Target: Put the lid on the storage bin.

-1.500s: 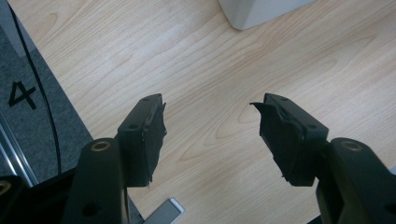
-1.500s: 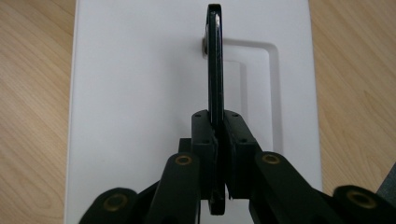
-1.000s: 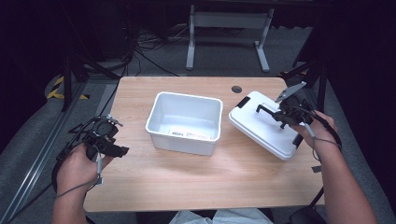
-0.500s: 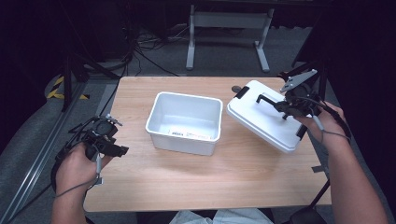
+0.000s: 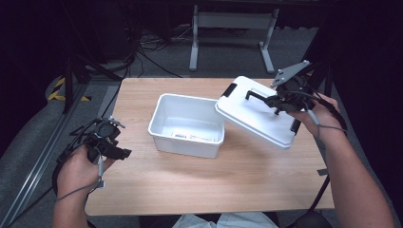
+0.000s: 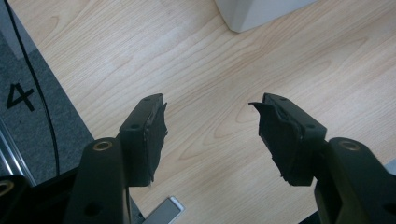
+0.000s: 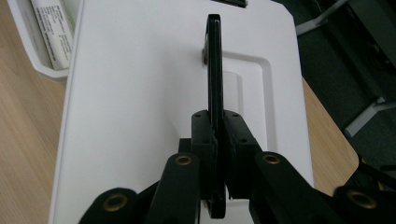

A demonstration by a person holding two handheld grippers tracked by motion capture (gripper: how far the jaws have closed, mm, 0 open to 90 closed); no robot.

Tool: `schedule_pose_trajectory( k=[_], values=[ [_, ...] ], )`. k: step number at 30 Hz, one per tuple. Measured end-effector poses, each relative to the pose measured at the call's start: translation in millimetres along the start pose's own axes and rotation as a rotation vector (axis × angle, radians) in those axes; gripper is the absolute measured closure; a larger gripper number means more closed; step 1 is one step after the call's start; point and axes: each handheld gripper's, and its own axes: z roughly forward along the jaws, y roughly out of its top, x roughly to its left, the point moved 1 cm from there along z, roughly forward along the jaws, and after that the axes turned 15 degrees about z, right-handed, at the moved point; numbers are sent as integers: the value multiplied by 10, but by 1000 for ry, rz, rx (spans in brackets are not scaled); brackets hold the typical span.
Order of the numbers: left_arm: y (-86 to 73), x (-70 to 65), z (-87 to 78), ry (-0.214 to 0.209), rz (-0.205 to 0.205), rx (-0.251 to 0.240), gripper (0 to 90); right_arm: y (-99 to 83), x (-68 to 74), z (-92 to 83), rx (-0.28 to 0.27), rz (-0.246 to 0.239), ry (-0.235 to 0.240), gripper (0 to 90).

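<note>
Lid (image 5: 256,113) now lifted by right gripper (image 5: 278,100) clamped on its handle (image 7: 215,70), edge over bin (image 5: 187,124); left gripper (image 5: 110,142) unmoved, jaws apart.

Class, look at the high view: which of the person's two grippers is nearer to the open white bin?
Right. The right gripper holds the white lid by its handle, the lid's edge overlapping the white bin's rim. The left gripper sits apart, near the table's left edge.
</note>
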Motion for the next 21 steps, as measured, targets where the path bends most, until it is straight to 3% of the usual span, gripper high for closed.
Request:
schedule_pose_trajectory(
  k=[11,15,19,21],
  values=[
    [42,42,-5,-6,8,-14,424,372,334,57,-11,-106,31,843],
    [71,44,4,-8,6,-14,424,476,420,72,-19,-124,36,843],
    [128,22,19,-12,36,-12,424,587,495,94,-25,-145,52,843],
    [131,25,18,-12,33,-14,424,638,529,122,-30,-148,59,843]
  ],
)
